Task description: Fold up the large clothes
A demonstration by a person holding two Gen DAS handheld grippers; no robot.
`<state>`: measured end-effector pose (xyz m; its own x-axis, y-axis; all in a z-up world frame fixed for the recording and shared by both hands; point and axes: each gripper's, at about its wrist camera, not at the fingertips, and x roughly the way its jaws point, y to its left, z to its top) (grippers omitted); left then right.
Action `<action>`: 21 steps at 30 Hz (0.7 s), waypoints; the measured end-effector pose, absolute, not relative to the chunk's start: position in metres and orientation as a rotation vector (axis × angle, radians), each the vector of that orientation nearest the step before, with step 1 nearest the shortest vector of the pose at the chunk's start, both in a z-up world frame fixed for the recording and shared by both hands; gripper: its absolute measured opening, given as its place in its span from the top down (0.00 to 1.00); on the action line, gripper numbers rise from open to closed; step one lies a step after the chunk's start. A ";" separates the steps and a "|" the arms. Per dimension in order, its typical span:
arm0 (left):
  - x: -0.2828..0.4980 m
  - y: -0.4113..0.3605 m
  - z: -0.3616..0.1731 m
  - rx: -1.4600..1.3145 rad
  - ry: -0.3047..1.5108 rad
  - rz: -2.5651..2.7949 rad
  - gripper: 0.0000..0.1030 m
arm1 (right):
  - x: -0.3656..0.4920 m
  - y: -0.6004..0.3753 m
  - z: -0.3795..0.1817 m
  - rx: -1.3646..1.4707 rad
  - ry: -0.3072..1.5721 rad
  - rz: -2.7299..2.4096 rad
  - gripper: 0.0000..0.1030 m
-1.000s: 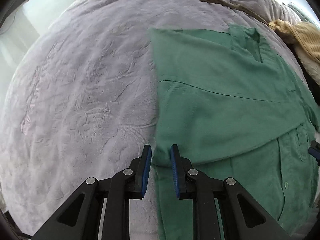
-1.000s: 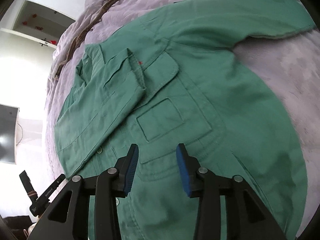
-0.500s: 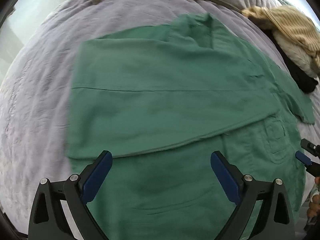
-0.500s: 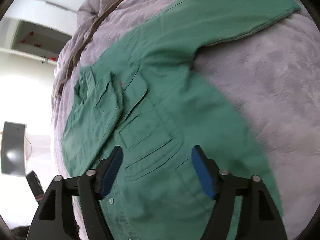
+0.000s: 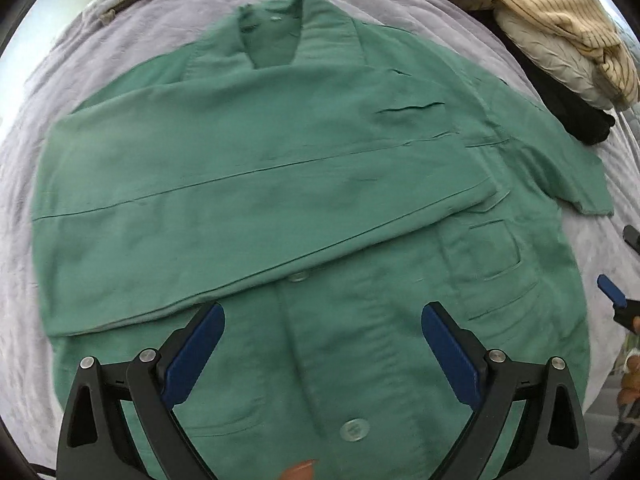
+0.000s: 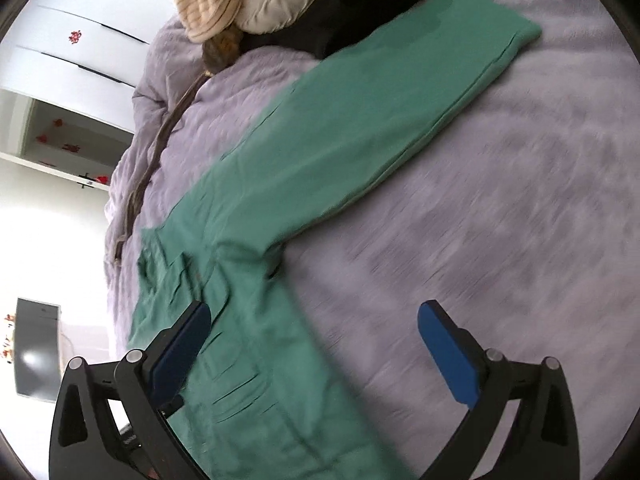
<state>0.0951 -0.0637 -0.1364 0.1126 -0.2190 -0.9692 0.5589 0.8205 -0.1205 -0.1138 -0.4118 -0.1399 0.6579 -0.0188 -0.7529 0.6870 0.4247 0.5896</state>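
A big green shirt (image 5: 280,208) lies flat on a bed with a soft purple blanket (image 6: 500,200). One sleeve is folded across the front of the shirt. The other sleeve (image 6: 380,112) sticks out straight over the blanket. The left gripper (image 5: 322,340) hangs above the shirt's buttons, its blue fingers (image 5: 196,344) wide apart, holding nothing. The right gripper (image 6: 314,344) has just been opening; its fingers are wide apart too, with nothing between them. A pile of other clothes (image 5: 560,36) sits near the end of the straight sleeve
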 end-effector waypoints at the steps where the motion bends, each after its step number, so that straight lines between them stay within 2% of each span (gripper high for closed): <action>1: 0.094 -0.067 -0.137 0.299 1.353 -0.587 0.04 | -0.116 -0.418 -0.140 1.048 0.739 -0.508 0.00; 13: 0.081 -0.111 -0.144 0.298 1.367 -0.614 0.04 | -0.137 -0.502 -0.160 1.200 0.625 -0.591 0.00; 21: 0.072 -0.146 -0.146 0.271 1.359 -0.621 0.04 | -0.135 -0.550 -0.181 1.345 0.481 -0.553 0.01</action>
<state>0.0724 -0.1459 -0.1465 0.0822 -0.2572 -0.9629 0.5597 0.8113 -0.1689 -0.1350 -0.5496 -0.1807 0.7800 -0.0963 -0.6183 0.6257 0.1338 0.7685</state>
